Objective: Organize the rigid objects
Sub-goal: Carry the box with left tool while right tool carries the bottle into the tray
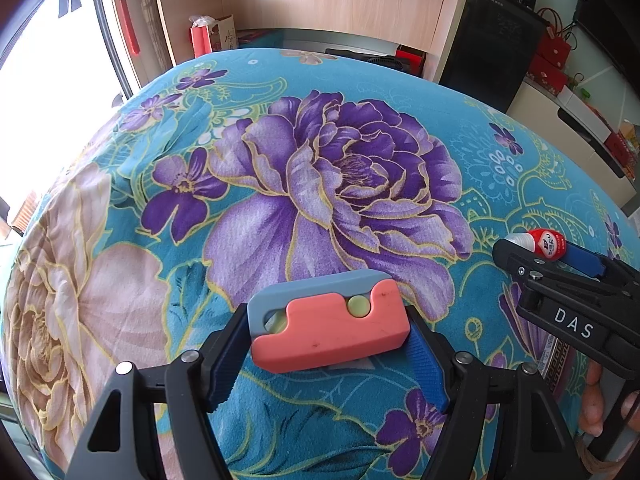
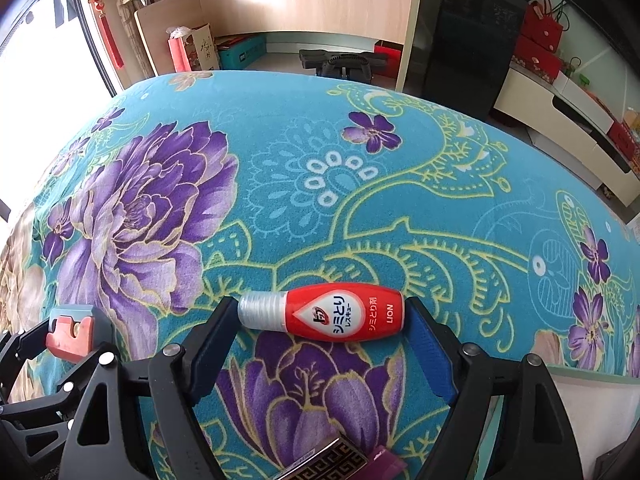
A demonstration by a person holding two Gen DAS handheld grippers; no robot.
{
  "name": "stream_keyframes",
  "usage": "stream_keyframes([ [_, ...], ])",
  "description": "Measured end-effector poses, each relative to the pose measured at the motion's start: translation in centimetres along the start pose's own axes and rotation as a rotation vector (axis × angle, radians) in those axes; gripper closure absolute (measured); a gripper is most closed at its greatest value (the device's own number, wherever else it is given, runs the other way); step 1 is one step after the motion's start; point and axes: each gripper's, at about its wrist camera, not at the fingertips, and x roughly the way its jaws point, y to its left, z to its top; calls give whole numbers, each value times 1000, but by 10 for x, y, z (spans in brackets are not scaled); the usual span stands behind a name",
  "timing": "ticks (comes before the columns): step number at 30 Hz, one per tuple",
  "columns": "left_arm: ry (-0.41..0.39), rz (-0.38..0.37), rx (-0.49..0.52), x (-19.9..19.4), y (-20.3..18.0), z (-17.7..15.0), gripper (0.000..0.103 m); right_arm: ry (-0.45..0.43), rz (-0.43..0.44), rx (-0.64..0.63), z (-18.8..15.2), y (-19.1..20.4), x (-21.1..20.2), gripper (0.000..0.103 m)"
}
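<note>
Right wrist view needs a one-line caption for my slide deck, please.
Right tool grips a red LION bottle sideways above the floral cloth; left tool holds a pink-and-grey block.

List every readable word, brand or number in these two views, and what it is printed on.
"LION": red bottle, held in the right tongs.
"シミとり" and "シミとり剤": same bottle; smaller print unreadable.
"DAS": right tongs' body.
Speaker logo: too blurred.
Pink-and-blue block in the left tongs: no text.

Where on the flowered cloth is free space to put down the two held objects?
Free: the wide teal floral cloth beyond the red stain-remover bottle, up to its far edge, and the big purple flower beyond the pink-and-grey plastic block. Crowded: the near edge, by the patterned box.
</note>
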Motion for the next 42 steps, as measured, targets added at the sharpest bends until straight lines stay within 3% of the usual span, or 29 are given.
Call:
stream_keyframes([
  [9, -24, -33, -6, -9, -2, -1, 27, -43, -22, 24, -16, 3, -28, 24],
  [14, -48, -37, 16, -20, -9, -4, 27, -89, -34, 74, -33, -2, -67, 24],
  [21, -103, -98, 85, -51, -36, -13, 27, -162, -89, 198, -68, -26, -129, 24],
  [26, -147, -161, 176, -77, -67, -23, 27, -171, -184, 283, -107, -49, -160, 24],
  [31, -167, -253, 280, -98, -104, -39, 27, -85, -263, 418, -150, -86, -172, 24],
  [42, -145, -381, 544, -120, -197, -86, 27, -25, -313, 675, -217, -165, -187, 24],
])
